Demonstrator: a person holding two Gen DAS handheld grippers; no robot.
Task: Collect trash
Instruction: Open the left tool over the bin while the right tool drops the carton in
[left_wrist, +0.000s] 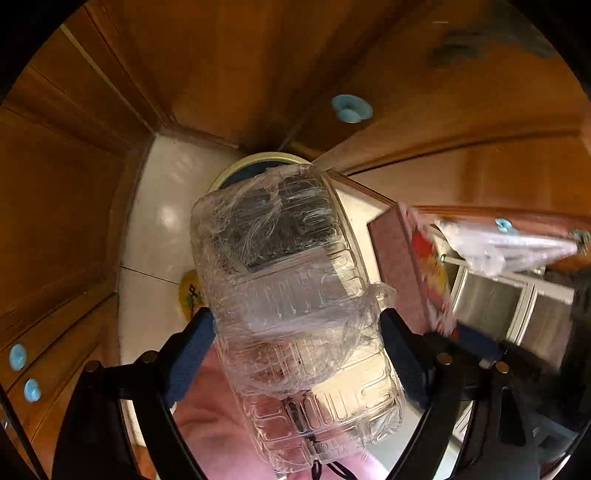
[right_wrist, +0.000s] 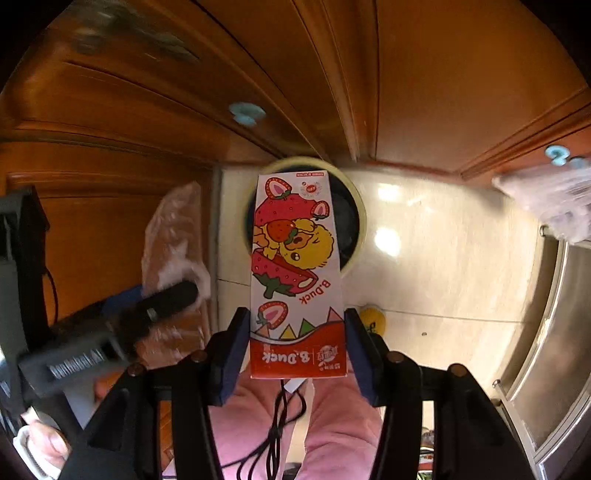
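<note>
Left wrist view: left gripper (left_wrist: 295, 347) clamps a clear plastic container (left_wrist: 291, 288), hanging above the round bin (left_wrist: 258, 162) on the tiled floor (left_wrist: 162, 229). Right gripper (right_wrist: 295, 343) grips a strawberry-duck carton (right_wrist: 295, 266) over that bin, wooden cabinets (right_wrist: 424, 74) beyond.

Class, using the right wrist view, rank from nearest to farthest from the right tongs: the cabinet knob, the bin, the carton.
1. Carton, gripped between the right tongs.
2. Bin, on the floor beyond the carton's far end.
3. Cabinet knob, upper left, on the wooden door.
</note>
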